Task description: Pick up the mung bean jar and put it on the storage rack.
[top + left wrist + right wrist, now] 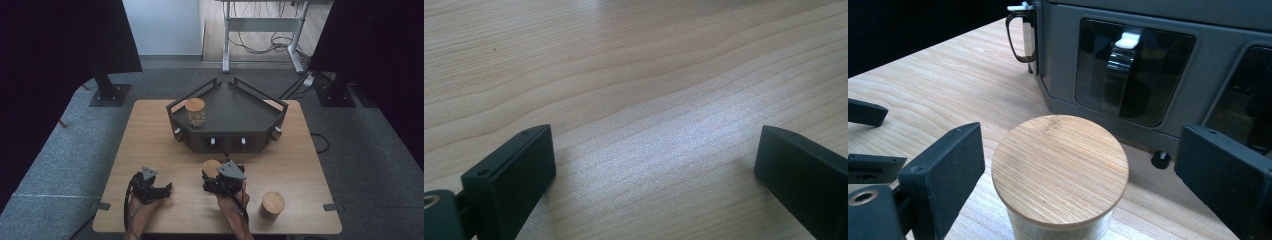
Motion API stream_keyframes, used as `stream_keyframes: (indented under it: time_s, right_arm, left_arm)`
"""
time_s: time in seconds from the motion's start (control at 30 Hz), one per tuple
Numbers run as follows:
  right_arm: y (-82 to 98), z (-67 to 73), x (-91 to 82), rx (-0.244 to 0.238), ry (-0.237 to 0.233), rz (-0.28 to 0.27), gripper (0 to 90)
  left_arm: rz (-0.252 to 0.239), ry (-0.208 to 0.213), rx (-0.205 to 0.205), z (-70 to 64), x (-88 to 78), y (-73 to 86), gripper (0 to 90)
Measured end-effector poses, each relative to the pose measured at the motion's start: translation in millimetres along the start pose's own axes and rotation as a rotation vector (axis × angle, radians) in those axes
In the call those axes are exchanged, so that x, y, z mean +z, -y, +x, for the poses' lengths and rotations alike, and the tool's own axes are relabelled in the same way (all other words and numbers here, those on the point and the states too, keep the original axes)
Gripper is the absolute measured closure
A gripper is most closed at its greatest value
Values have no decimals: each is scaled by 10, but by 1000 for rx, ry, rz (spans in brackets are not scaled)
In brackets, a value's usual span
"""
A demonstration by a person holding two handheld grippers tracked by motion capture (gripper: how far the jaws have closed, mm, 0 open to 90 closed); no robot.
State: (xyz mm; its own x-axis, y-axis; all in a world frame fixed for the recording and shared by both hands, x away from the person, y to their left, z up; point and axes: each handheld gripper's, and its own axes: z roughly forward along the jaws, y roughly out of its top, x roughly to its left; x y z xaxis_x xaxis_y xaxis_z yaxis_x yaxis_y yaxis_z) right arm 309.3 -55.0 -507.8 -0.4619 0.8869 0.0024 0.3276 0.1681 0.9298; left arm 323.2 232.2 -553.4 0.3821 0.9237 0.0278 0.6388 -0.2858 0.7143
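The jar [1060,172] stands between the right gripper [1078,175]'s spread jaws, pads clear of it; its glass body is cut off below the bamboo lid, and in the high view the gripper hides most of it. The left gripper [651,170] rests with jaws open over bare wood. The wooden surface [150,130] carries a dark tray stand [235,112]; grey carpet lies around.

Desk [150,130]: light wood grain, carried everything.
Dark organiser tray [235,107]: stood at the desk's far middle.
Filled jar [195,112]: stood upright on the tray's left.
Second lidded jar [272,205]: sat near the desk's front right.
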Motion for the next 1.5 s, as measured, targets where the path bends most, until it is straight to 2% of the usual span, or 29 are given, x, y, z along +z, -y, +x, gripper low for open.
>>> stream_keyframes:
  time_s: [0.5,0.9,1.03,1.5]
  right_arm:
    - [120,66,167,-20,-20,53,97]
    - [207,19,251,19,-62,102,187]
    - [223,6,263,22,-53,109,236]
    - [204,12,254,11,-47,119,247]
  left_arm:
    - [0,3,3,-2,1,0,26]
    - [0,6,5,-4,1,0,26]
    - [0,7,6,-4,1,0,26]
    - [0,9,8,-5,2,-1,26]
